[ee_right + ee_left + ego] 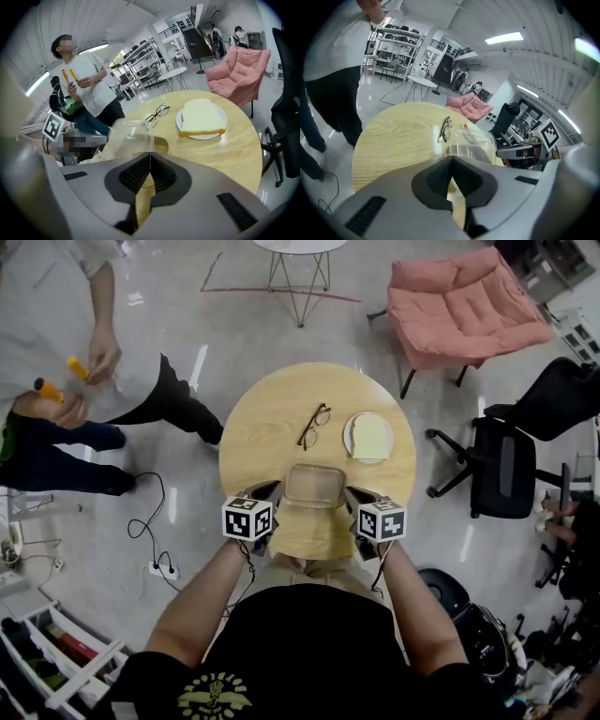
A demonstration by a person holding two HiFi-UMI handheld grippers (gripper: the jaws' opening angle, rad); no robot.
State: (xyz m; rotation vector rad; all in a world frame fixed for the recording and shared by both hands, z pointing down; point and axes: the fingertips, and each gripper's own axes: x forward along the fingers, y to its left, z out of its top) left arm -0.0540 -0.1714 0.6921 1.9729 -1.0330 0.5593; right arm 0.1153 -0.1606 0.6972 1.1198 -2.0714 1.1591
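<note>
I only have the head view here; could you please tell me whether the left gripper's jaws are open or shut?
Observer: The left gripper has its jaws shut together, with nothing between them.
Operator: Thank you. And the right one?
Observer: The right gripper is shut and empty too; the clear container stands beyond its tips.
Operator: From above I cannot judge the bread; is it thin?
Observer: No, the bread is one thick slice, lying flat on the white plate.
</note>
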